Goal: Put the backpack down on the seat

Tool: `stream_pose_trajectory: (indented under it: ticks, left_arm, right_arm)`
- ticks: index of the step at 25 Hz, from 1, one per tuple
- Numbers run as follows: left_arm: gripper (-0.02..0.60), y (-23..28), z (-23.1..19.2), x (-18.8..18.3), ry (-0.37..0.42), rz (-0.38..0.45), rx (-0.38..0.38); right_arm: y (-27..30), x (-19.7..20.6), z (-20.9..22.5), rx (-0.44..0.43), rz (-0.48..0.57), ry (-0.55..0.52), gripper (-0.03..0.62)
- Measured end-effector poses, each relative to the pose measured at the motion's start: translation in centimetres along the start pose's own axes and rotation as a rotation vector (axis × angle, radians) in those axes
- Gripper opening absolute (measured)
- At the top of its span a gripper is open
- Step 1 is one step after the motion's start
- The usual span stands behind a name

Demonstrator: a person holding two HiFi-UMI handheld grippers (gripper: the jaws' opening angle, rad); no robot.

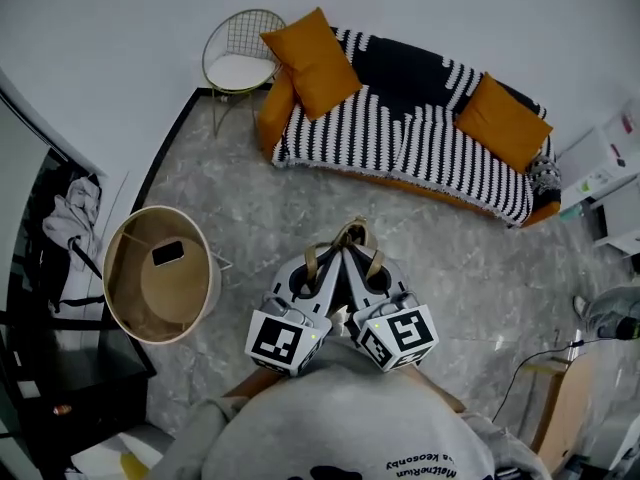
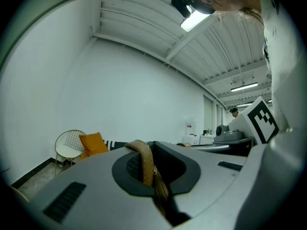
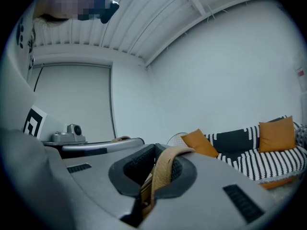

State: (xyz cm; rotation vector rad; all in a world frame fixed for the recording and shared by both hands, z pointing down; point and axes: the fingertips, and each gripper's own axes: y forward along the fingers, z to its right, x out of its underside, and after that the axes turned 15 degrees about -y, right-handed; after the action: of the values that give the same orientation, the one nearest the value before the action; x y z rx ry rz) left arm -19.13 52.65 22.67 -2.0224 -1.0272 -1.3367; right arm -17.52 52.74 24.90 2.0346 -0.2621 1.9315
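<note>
Of the backpack only tan straps (image 1: 350,232) show, rising between my two grippers; its body is hidden beneath them. My left gripper (image 1: 330,258) is shut on one tan strap (image 2: 144,163), which loops over the jaw recess in the left gripper view. My right gripper (image 1: 358,258) is shut on the other strap (image 3: 163,169). Both grippers are held side by side, pointing roughly level toward the sofa (image 1: 400,133). The sofa has a black-and-white striped cover and orange cushions (image 1: 318,60), and lies some way ahead across the marble floor.
A white wire chair (image 1: 240,58) stands left of the sofa. A round beige tub (image 1: 160,273) with a dark flat item sits at my left, next to a black shelf (image 1: 40,268). White cabinets (image 1: 610,163) and a cable are at the right.
</note>
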Motion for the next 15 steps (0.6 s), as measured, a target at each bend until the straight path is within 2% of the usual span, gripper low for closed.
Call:
stream_pose_trajectory:
  ticks: [8,15]
  left_arm:
    - [0.018,8.4,-8.4,-3.0,0.016,-0.037,0.096]
    - [0.018,13.3,-13.4,-5.5,0.03,-0.055,0.174]
  right_arm:
    - [10.5,0.0,5.3,0.067,-0.01,0.021,0.032]
    - [17.4,-1.4,9.0,0.149,0.004,0.018,0.032]
